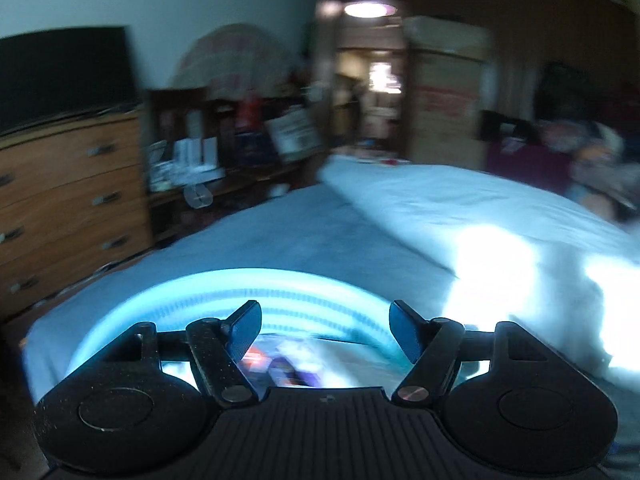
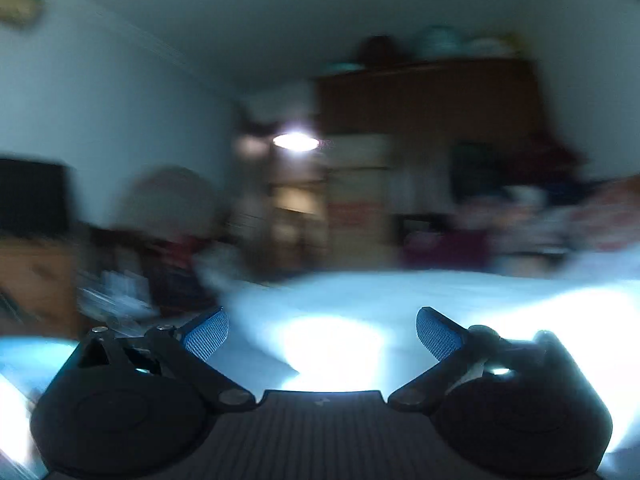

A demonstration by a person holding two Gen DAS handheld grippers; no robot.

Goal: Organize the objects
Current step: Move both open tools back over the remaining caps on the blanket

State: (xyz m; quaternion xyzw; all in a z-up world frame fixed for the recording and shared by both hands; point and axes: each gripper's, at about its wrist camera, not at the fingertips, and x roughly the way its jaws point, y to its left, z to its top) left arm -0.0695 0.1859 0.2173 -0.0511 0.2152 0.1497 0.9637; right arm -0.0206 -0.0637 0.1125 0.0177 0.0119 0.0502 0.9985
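Left gripper (image 1: 325, 330) poised over a light-blue basket (image 1: 224, 280) on the bed (image 1: 304, 232), jaws parted and nothing between the pads, rim just ahead of the fingertips. Right gripper (image 2: 322, 336) spread wide and empty, aimed level across the bedding toward the blurred far wall. Judged a moment between placements: both tongs free, items apparently already dropped in the basket, next object not yet picked. Next move likely calls for finding a loose item on the bed or nearby, lining open jaws around it and closing before carrying it back to the basket. Basket round, ribbed or slotted along its wall, pale blue with a bright rim, sitting at the near end of the bed directly beneath the left tongs. Inside, a smear of red, white and purple shapes (image 1: 280, 364), too blurred to name. Beyond, a folded white cover (image 1: 460, 208) running up the bed with bright light patches; a wooden dresser (image 1: 68, 196) and dark screen (image 1: 64, 76) to the left, cluttered shelves (image 1: 224, 148) and a lit doorway (image 1: 372, 80) further off. Both views smeared, small detail not readable.
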